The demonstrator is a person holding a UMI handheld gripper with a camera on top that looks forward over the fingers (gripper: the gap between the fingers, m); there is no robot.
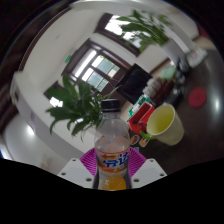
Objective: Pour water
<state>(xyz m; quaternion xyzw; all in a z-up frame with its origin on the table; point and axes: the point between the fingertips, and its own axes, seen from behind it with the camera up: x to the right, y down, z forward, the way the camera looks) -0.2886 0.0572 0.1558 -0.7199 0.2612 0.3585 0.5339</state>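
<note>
Pink-padded fingers (114, 166) clamp on a clear plastic bottle (113, 148) holding orange liquid, black cap up. Just beyond, to the right, a yellow cup (164, 125) tilts. A leafy plant (76, 104) stands behind, windows (97, 68) farther off.

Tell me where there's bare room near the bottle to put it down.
No bare surface shows. The bottle sits clamped between the gripper fingers, held tilted. Right of it is crowded: the yellow cup and a red object sit close. Left of it stands the leafy plant. Any tabletop is hidden below the fingers.
</note>
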